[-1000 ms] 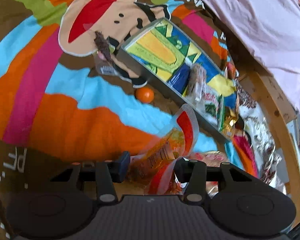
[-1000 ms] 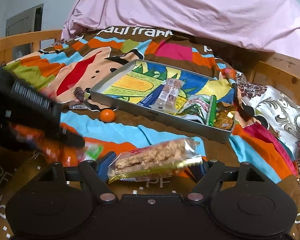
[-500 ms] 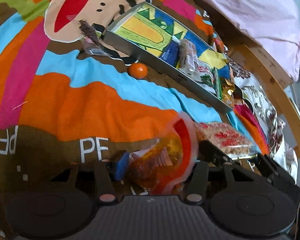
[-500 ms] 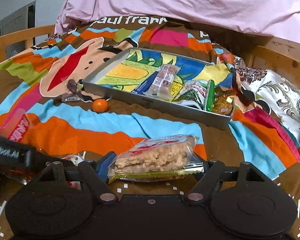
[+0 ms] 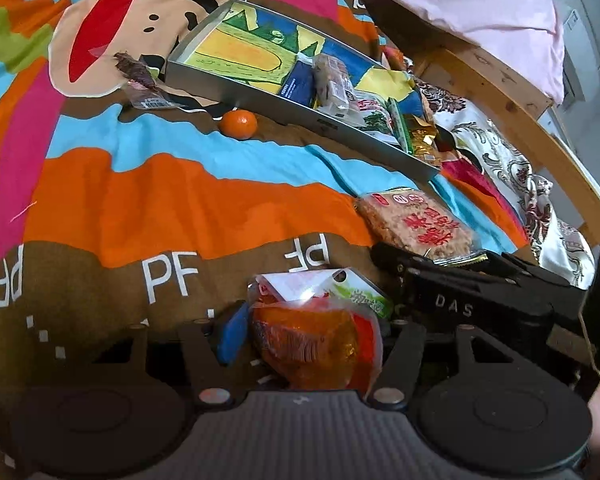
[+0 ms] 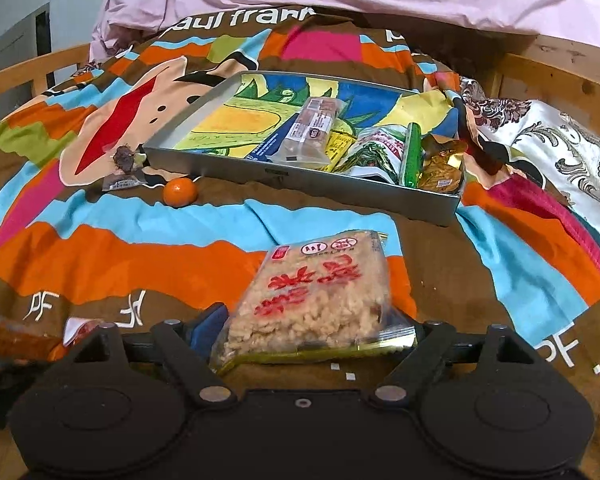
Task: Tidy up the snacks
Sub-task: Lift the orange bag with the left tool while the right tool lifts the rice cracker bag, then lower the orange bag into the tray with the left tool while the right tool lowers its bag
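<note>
You see the tray lying mid-blanket, snacks crowding its right end; the mandarin lies just before its left corner.

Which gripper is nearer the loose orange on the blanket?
Left, though only slightly. The orange lies ahead and left of the left gripper, whereas the right gripper sits beside it, farther to the right.

**Cloth, metal and shiny wrappers**

You worked over a matt cloth bedspread. The tray looked like dull grey metal. The rice cake pack and orange snack bag wore glossy clear plastic. The bed frame was bare, knotty wood.
</note>
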`<act>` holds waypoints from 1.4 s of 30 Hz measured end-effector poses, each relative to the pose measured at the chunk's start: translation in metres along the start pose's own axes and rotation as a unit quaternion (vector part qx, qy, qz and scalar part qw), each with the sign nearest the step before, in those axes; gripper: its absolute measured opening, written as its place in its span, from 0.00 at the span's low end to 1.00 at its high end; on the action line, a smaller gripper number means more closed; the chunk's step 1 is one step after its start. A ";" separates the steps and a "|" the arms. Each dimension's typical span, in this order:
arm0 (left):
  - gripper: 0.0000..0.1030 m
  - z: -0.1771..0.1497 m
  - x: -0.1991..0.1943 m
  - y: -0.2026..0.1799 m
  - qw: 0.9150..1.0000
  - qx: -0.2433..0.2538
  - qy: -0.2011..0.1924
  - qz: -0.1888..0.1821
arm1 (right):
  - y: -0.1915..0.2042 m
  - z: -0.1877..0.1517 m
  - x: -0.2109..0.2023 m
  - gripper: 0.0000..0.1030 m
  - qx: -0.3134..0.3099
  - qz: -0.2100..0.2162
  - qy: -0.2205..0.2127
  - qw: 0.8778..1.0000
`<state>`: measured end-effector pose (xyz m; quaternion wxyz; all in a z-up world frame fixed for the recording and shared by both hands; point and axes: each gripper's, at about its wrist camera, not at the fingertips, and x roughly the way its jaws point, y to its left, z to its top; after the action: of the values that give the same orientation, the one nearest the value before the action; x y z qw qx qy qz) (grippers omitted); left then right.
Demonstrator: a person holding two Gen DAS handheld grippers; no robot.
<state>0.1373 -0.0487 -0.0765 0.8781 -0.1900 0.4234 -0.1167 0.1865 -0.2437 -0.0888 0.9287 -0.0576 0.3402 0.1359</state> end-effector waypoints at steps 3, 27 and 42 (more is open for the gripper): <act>0.67 -0.002 0.000 0.000 1.000 0.013 0.004 -0.010 | 0.000 0.000 0.004 0.84 0.002 0.000 0.001 1.000; 0.57 -0.014 -0.013 -0.030 0.992 0.115 -0.020 0.050 | 0.012 0.000 -0.017 0.63 -0.058 -0.031 -0.046 0.997; 0.57 0.032 -0.020 -0.045 0.990 0.082 -0.102 0.046 | 0.004 0.019 -0.036 0.63 -0.032 -0.026 -0.117 0.992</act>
<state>0.1483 -0.0744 -0.0249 0.9338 -0.1088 0.3284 -0.0908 0.1708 -0.2433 -0.0509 0.9631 -0.0797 0.2228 0.1284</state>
